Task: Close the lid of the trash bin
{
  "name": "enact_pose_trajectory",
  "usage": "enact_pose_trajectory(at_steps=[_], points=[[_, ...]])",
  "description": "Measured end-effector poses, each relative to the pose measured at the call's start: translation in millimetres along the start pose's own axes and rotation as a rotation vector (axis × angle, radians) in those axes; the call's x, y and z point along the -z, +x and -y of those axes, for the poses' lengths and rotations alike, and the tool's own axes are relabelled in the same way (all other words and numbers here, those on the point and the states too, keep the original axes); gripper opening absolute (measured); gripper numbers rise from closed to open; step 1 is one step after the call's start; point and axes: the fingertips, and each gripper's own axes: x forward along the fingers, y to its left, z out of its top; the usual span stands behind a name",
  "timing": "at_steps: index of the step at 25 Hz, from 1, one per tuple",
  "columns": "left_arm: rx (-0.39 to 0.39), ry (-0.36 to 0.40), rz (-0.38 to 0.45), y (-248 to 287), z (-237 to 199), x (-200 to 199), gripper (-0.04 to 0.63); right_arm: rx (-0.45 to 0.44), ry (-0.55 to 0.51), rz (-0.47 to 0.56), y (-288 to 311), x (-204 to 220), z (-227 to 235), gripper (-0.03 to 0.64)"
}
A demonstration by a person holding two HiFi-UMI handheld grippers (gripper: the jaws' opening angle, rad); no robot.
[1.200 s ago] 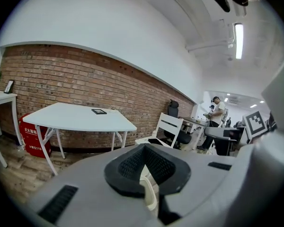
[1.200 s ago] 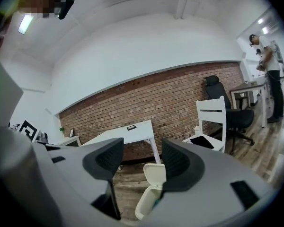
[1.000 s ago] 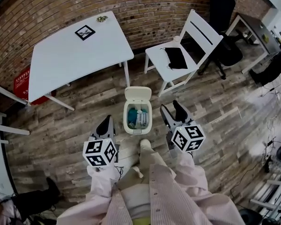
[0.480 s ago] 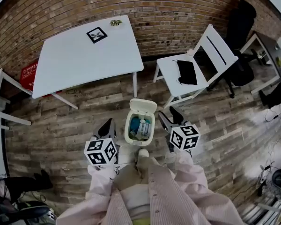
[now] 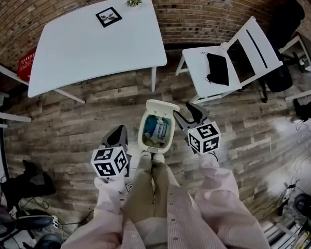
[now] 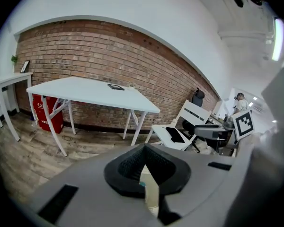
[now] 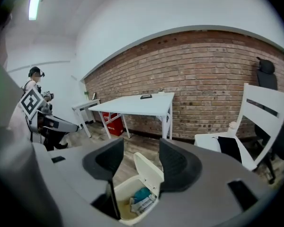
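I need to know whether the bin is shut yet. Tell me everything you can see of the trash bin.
The trash bin is small, cream-white and plastic-looking, with rounded corners. It stands upright on the wood floor, just ahead of the person's shoes. Its hinged lid is raised at the far edge. Inside lie a teal item and pale packaging. The open right gripper hovers close beside it.

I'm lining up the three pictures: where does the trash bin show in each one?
Head view: trash bin at the centre, open.
Left gripper view: only a cream sliver of it, bottom centre.
Right gripper view: bottom centre, open.
Shared landmark: the white table by the brick wall.
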Motion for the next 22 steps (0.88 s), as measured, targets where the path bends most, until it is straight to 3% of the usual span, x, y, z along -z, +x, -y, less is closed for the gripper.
enact_pose_trajectory(at_steps=[7, 22], points=[[0.025, -0.017, -0.082, 52.8, -14.7, 31.8, -0.008, -0.045, -0.107, -0.139, 53.3, 43.1, 10.1, 0.238], [0.074, -0.026, -0.186, 130.9, -10.4, 89.0, -0.008, -0.123, -0.281, -0.288, 121.4, 104.5, 27.2, 0.236]])
